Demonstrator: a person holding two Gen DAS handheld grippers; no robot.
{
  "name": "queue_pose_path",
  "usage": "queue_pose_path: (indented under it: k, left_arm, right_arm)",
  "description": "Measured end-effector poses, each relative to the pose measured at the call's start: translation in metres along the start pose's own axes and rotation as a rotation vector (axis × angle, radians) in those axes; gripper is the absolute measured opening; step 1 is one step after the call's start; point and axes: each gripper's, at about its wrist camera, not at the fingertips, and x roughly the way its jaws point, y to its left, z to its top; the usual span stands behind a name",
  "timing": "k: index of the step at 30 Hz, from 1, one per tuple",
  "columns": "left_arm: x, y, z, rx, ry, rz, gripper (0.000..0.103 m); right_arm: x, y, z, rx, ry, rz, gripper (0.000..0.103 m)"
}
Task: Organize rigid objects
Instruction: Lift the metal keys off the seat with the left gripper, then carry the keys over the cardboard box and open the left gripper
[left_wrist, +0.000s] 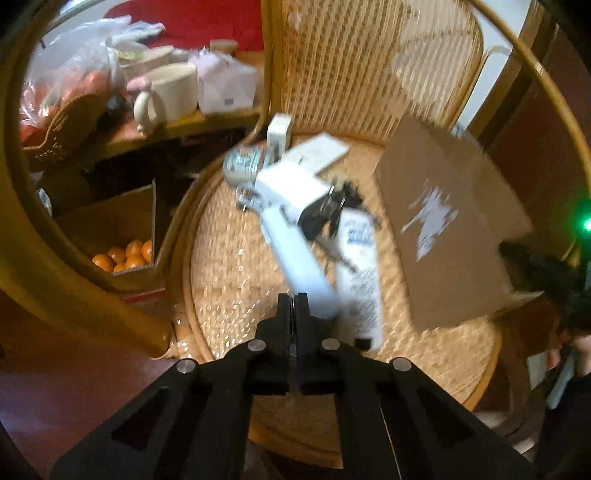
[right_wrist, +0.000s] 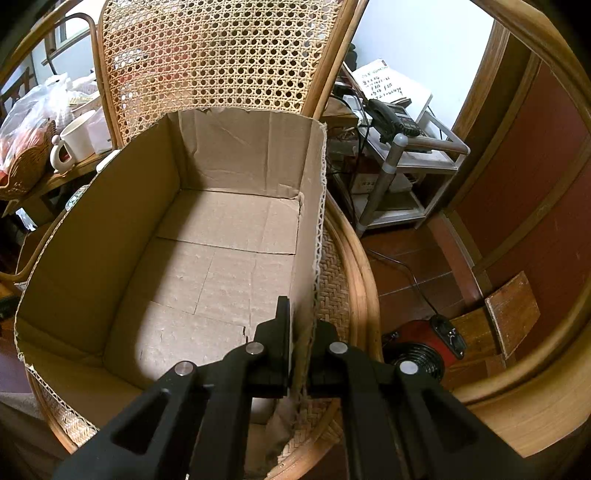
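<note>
On a woven rattan chair seat (left_wrist: 236, 280) in a cluttered room, a person working two handheld grippers sorts loose items toward a cardboard box (right_wrist: 207, 258). At far left, a side table (left_wrist: 177, 125) carries a cream mug (left_wrist: 170, 94) and a bag of fruit, while a carton of oranges (left_wrist: 125, 254) sits on the floor below. At centre, the left gripper (left_wrist: 295, 299) has its jaws pressed fully together at the near end of a long white box (left_wrist: 295, 236); the blurred frame does not settle whether a thin edge of it is pinched or the jaws have shut on nothing. Beside it lie a bunch of dark keys (left_wrist: 325, 212), a printed white packet (left_wrist: 360, 273), a small tin (left_wrist: 243, 162) and a flat white carton (left_wrist: 321, 151), all waiting on the seat. To the right, the right gripper (right_wrist: 301, 325) clamps narrowly on the box's right-hand wall, apparently to steady the open, empty container so items can be dropped in. A shelf with a telephone (right_wrist: 395, 118) stands beyond.
</note>
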Motion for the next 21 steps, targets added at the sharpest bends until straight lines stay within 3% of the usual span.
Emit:
queue_pose_path:
  k: [15, 21]
  left_arm:
    - [-0.053, -0.034, 0.024, 0.031, -0.292, 0.098, 0.002]
    - [-0.073, -0.056, 0.045, 0.054, -0.37, 0.091, 0.002]
  right_arm:
    - [0.0, -0.001, 0.0, 0.002, -0.001, 0.003, 0.007]
    - [0.001, 0.0, 0.001, 0.011, -0.002, 0.006, 0.007]
